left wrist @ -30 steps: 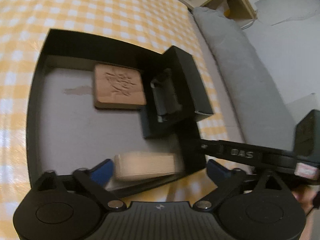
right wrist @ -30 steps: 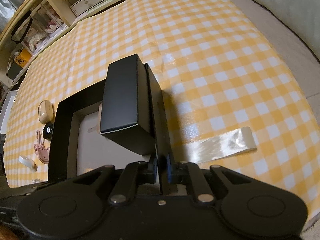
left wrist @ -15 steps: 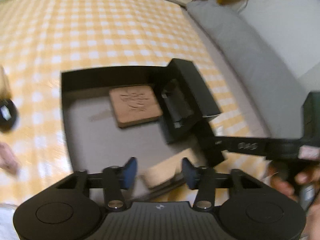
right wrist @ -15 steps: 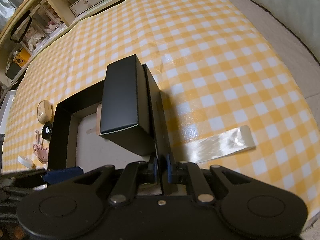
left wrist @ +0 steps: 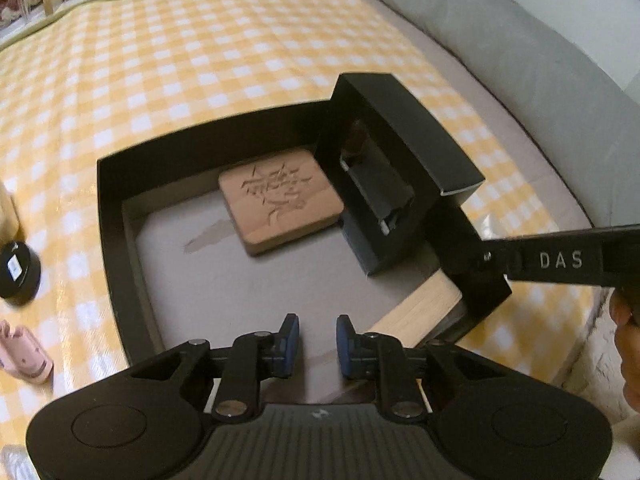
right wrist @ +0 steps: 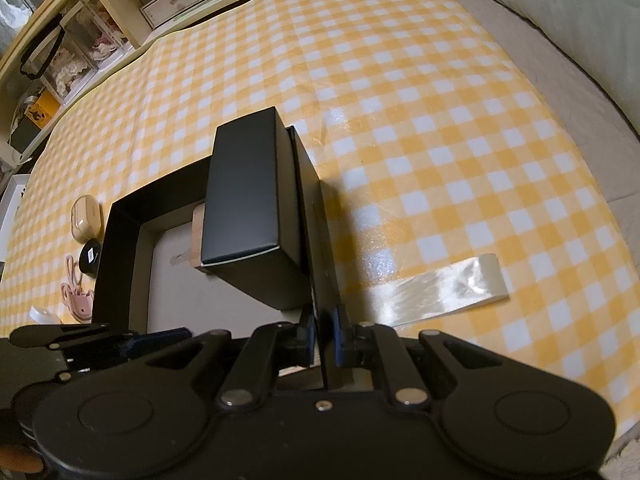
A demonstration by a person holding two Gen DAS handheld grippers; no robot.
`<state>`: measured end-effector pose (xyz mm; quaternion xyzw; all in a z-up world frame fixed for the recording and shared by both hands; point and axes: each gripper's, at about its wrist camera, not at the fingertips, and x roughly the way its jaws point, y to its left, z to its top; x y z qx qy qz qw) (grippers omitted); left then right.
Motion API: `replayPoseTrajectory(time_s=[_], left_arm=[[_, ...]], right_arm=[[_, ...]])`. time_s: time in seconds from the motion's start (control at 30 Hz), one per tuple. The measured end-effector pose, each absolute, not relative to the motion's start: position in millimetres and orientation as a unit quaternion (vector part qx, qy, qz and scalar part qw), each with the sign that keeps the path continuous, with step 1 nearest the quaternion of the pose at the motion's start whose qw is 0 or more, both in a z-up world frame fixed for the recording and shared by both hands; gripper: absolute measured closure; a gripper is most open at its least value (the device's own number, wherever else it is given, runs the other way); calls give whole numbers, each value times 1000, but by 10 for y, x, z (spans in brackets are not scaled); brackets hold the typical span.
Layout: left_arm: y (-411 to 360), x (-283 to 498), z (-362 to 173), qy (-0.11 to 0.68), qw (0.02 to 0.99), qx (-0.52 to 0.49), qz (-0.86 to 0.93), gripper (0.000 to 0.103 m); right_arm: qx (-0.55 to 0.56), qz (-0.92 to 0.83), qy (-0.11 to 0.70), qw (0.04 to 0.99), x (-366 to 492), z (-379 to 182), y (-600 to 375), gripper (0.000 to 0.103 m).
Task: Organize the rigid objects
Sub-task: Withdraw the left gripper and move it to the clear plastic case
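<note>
A shallow black tray [left wrist: 120,248] with a grey floor lies on the yellow checked cloth. Inside it are a brown carved tile [left wrist: 280,204], a small black box [left wrist: 404,136] tipped against the right wall with a dark part in it, and a pale wooden block [left wrist: 420,304] in the near right corner. My left gripper [left wrist: 318,340] hovers over the tray's near edge, left of the block; its jaws are closing with nothing between them. My right gripper [right wrist: 323,332] is shut on the tray's right wall [right wrist: 316,240].
Left of the tray lie a black round item [left wrist: 18,272], a pink item [left wrist: 24,356] and a beige case [right wrist: 86,216]. A strip of clear tape [right wrist: 440,288] sits on the cloth to the right. A grey cushion [left wrist: 520,60] borders the far side.
The left gripper's jaws narrowed from wide open around the wooden block. It rolled and drew away left, leaving the block in the tray's corner. The right gripper kept still.
</note>
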<state>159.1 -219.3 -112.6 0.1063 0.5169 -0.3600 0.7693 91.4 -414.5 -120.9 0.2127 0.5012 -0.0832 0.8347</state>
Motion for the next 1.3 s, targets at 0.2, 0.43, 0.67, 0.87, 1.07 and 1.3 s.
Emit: replayPoseTrajectory(time_s=[0.2, 0.43, 0.67, 0.87, 1.07, 1.3], left_arm=[[-2203, 1559, -1050, 513, 774, 97, -357, 67], [-2035, 1538, -759, 509, 776, 73, -365, 11], [-1765, 1507, -345, 464, 803, 59, -369, 0], [-1384, 1560, -63, 435, 828, 37, -351, 0], [-859, 1729, -55, 441, 853, 20, -278, 0], [-417, 1813, -227, 477, 852, 13, -215, 0]], right_arm=[[213, -83, 501, 835, 915, -1210, -4146, 94], [209, -83, 502, 835, 918, -1213, -4143, 94], [208, -83, 502, 835, 921, -1211, -4136, 94], [204, -83, 505, 834, 935, -1220, -4133, 94], [200, -83, 508, 834, 954, -1234, -4126, 94], [194, -84, 509, 834, 957, -1231, -4116, 94]])
